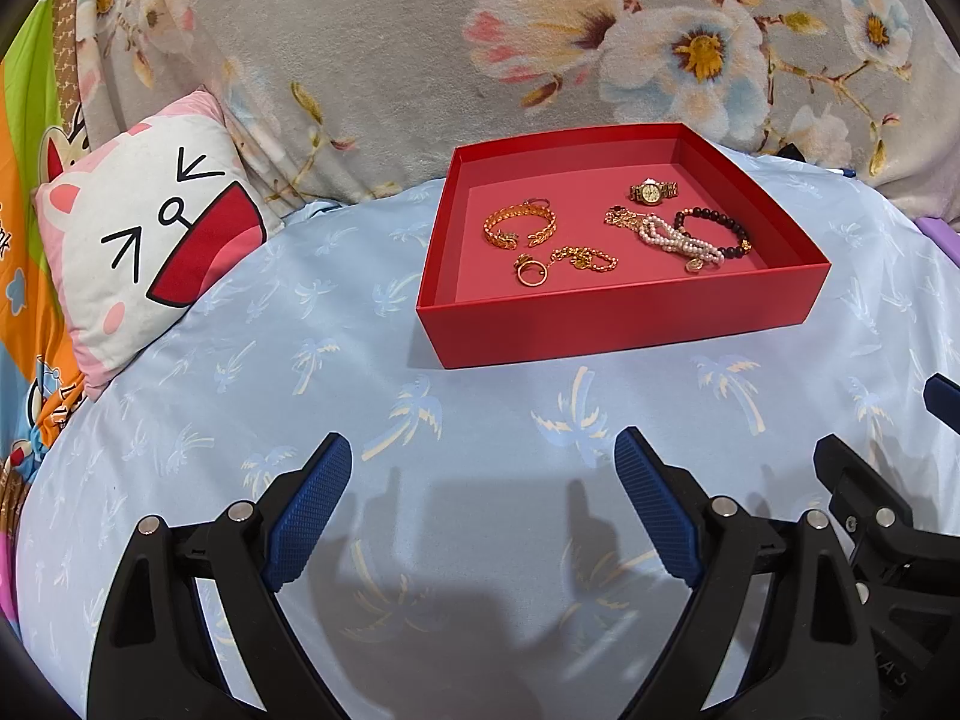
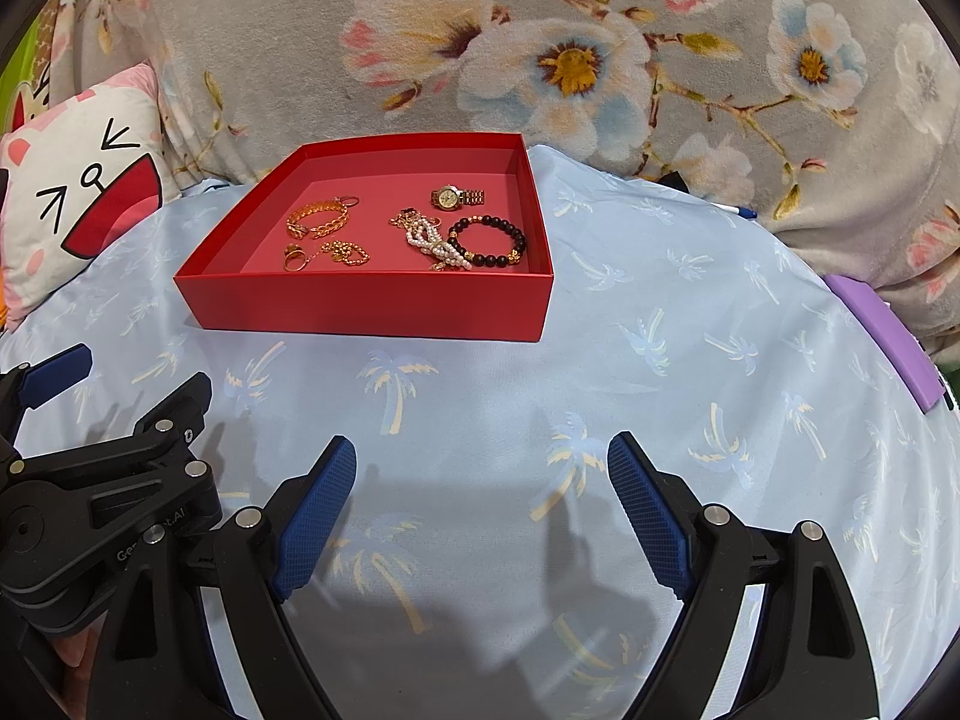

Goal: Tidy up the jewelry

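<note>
Blue ribbed pads nearest me: left gripper (image 1: pixel 483 510) jaws spread wide, nothing between them, low over the bed sheet (image 1: pixel 420 420). Right gripper (image 2: pixel 482 516) same, jaws apart and empty, just beside the left one; its black frame shows at the right edge of the left view. Both sit back from the work, my guess because nothing needs carrying now.

Sheet is pale blue with palm print, soft, so anything small dropped here would sink into folds. Likely why the jewelry sits in a rigid box instead.

Mid distance: red box (image 1: pixel 624 324), open top, low walls, flat on the sheet, ahead of both grippers. All pieces inside. Near left, gold ring (image 1: pixel 531 274) touching a gold chain (image 1: pixel 585 258). Behind those, gold cuff bangle (image 1: pixel 519 225). Centre right, pearl strand (image 1: pixel 678 243) bunched over another gold chain, overlapping the dark bead bracelet (image 1: pixel 717 234). Far right, gold watch (image 1: pixel 653 191), on its own.

Judgement: collecting looks done; pearls and beads tangled, may want separating.

Far left, cat-face cushion (image 1: pixel 150 240). Far back, grey floral blanket (image 1: pixel 390 60). Right edge in the right view, purple flat thing (image 2: pixel 882 336), cannot tell what.
</note>
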Tool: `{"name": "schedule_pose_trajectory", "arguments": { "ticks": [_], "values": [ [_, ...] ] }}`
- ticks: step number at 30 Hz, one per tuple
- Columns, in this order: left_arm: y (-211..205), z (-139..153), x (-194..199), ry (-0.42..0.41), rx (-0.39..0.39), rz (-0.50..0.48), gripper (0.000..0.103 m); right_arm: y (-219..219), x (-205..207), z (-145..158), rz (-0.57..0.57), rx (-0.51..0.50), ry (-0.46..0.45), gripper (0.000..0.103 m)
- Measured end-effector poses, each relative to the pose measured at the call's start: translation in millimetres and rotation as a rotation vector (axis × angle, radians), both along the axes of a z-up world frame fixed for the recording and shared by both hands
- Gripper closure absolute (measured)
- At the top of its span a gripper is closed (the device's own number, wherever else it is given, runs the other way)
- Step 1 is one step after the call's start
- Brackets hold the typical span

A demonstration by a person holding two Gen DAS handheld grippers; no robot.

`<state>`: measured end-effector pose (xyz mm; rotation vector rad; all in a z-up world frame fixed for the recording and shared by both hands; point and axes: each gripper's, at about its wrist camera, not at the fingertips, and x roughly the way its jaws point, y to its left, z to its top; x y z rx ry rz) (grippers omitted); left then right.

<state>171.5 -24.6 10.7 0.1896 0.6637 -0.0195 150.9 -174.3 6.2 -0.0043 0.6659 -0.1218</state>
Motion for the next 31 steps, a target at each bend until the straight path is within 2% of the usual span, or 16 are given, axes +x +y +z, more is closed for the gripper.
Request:
{"name": "schedule_pose_trajectory", "arguments": {
  "ticks": [31],
  "values": [
    [-0.2,3.9,-1.9,-0.021,-0.005,-0.009,0.017,-3.4,-1.1,0.5,-0.002,0.008,-0.004,0.019]
  ]
}}
